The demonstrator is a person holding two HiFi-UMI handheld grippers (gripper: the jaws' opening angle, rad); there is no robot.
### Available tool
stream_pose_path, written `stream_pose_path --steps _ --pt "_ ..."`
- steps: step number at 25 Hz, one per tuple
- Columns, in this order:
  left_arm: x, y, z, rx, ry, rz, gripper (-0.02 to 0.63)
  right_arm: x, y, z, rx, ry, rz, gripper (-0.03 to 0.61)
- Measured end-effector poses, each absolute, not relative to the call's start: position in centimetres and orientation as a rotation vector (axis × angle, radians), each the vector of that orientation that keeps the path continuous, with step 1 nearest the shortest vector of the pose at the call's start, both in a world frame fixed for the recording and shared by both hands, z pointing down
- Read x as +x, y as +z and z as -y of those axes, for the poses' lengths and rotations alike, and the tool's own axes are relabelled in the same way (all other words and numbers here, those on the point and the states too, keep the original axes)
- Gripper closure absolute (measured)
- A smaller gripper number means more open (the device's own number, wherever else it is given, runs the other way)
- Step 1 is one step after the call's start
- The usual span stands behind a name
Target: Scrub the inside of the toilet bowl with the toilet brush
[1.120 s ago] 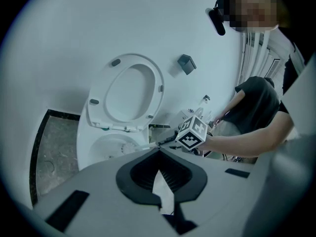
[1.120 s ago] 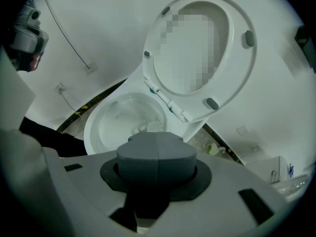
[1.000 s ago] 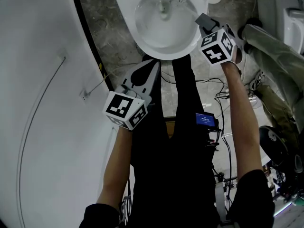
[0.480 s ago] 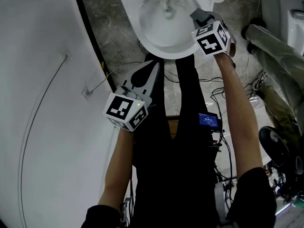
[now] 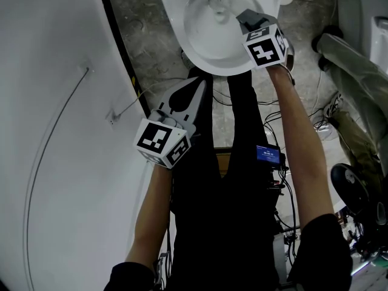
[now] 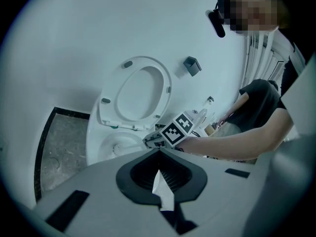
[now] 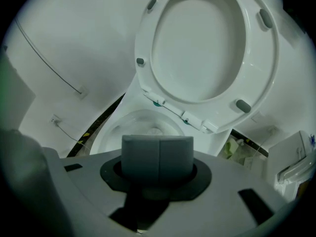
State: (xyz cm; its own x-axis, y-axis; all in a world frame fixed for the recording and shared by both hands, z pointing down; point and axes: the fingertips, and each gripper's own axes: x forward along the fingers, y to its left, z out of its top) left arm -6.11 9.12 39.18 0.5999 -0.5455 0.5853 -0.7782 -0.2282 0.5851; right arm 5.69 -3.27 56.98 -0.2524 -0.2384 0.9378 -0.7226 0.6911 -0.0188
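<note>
Head view looks steeply down; both gripper views face forward onto the shared toilet bowl [image 5: 200, 56] [image 6: 116, 144] [image 7: 143, 122], right view nearest.

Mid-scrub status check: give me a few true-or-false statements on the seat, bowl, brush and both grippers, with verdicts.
1. The seat is up. True.
2. The right gripper is at the bowl. True.
3. The left gripper holds the brush. False: the right gripper, jaws shut, holds it; the left gripper hangs short of the bowl.
4. The brush head lies on the floor. False: it is inside the bowl.
</note>
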Motion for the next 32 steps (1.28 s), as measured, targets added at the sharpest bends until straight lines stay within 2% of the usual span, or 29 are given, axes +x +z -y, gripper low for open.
stream_pose_path --steps 13,32 --pt "-6.6 39.1 -9.7 1.894 0.32 1.072 0.603 2.6 57.0 2.2 0.695 0.548 1.846 0.422" --pt "-4.9 39.5 -9.5 1.913 0.326 1.029 0.603 2.1 56.8 -2.2 0.49 0.594 1.905 0.421"
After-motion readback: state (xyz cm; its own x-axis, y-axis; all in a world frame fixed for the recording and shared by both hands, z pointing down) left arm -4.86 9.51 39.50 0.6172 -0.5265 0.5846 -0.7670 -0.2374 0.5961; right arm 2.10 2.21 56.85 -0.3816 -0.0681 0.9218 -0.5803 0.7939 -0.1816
